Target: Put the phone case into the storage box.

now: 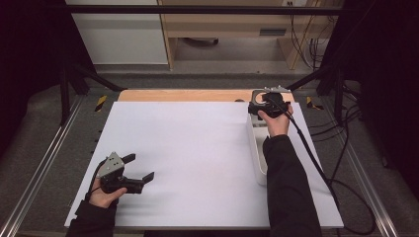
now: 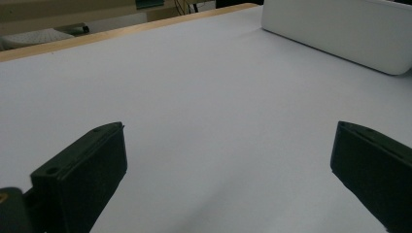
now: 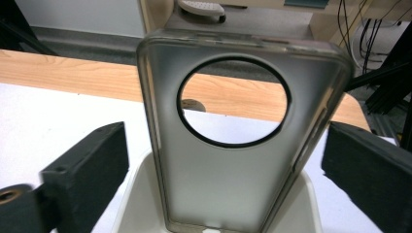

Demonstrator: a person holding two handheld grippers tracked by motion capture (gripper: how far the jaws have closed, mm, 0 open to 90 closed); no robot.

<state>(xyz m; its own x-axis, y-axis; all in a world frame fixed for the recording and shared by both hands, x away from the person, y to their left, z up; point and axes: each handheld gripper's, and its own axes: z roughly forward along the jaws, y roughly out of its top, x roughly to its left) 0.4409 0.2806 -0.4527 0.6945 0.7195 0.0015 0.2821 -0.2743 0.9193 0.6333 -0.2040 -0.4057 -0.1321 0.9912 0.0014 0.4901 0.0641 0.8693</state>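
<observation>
A translucent grey phone case (image 3: 218, 194) with a large round cutout stands upright at the far end of a long white tray (image 3: 133, 199). My right gripper (image 3: 226, 145) is open, with one black jaw on each side of the case and neither jaw touching it. In the high view the right gripper (image 1: 263, 102) hovers over the tray's far end (image 1: 257, 153), with the case (image 1: 256, 97) just ahead of it. My left gripper (image 1: 139, 167) is open and holds nothing, low over the white mat near the front left. In its own view the left gripper (image 2: 228, 145) faces bare mat.
The white mat (image 1: 197, 148) covers the table, and a strip of wooden edge (image 1: 188, 95) shows at the back. The tray (image 2: 340, 29) lies along the mat's right side. Black frame posts, metal rails (image 1: 39, 168) and cables flank the table.
</observation>
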